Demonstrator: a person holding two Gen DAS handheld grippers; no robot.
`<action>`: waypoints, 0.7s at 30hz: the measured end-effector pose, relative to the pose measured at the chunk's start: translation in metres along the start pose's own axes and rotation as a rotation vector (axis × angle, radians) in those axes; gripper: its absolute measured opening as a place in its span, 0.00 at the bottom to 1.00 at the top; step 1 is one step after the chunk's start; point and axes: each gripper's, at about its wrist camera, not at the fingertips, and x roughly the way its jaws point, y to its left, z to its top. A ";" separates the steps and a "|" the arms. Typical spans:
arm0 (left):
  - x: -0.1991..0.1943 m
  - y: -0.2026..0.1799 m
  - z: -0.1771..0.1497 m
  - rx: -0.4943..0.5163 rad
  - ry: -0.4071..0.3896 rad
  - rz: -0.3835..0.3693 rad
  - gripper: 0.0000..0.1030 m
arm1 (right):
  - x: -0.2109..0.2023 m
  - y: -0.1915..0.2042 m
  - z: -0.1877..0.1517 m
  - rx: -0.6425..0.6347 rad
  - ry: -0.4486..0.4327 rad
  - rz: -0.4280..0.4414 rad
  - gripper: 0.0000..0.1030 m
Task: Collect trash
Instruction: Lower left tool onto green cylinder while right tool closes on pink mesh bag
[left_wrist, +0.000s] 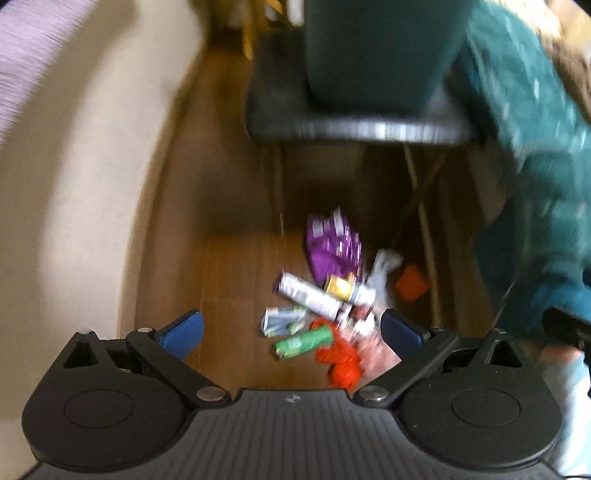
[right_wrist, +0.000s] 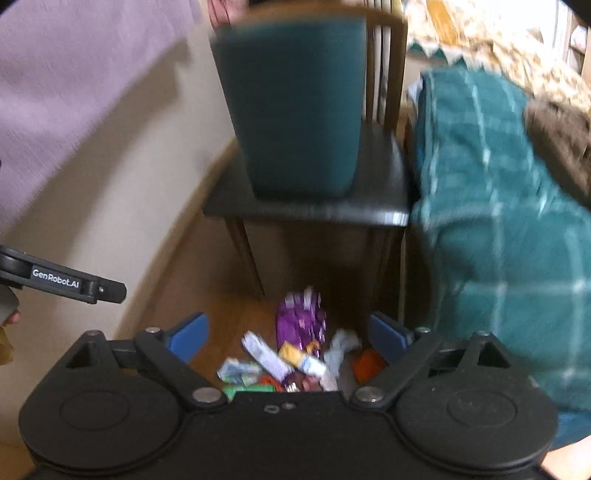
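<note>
A heap of trash lies on the wooden floor in front of a chair. It holds a purple foil bag (left_wrist: 332, 243) (right_wrist: 301, 317), a white printed tube (left_wrist: 308, 295) (right_wrist: 265, 353), a yellow can (left_wrist: 340, 285), a green roll (left_wrist: 304, 341), red netting (left_wrist: 341, 360), crumpled white paper (left_wrist: 382, 271) (right_wrist: 338, 352) and an orange piece (left_wrist: 412, 282) (right_wrist: 365, 363). My left gripper (left_wrist: 291, 334) hangs above the heap, open and holding nothing. My right gripper (right_wrist: 290, 336) is also open and holding nothing, above the same heap. The left gripper's black body (right_wrist: 74, 284) shows at the right wrist view's left edge.
A dark teal bin (right_wrist: 295, 110) (left_wrist: 380, 51) stands on a black chair seat (right_wrist: 373, 206) (left_wrist: 280, 122) just behind the heap. Chair legs (right_wrist: 247, 254) stand beside the trash. A teal checked blanket (right_wrist: 498, 206) (left_wrist: 535, 147) hangs at the right. A pale wall (left_wrist: 92, 184) curves along the left.
</note>
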 end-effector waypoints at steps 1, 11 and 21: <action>0.023 0.000 -0.005 0.022 0.029 -0.008 1.00 | 0.022 0.000 -0.011 0.003 0.029 -0.003 0.88; 0.264 -0.005 -0.066 0.136 0.274 -0.046 1.00 | 0.226 -0.022 -0.130 -0.018 0.302 -0.053 0.83; 0.410 -0.046 -0.117 0.412 0.224 -0.083 0.99 | 0.372 -0.042 -0.230 -0.042 0.478 -0.030 0.81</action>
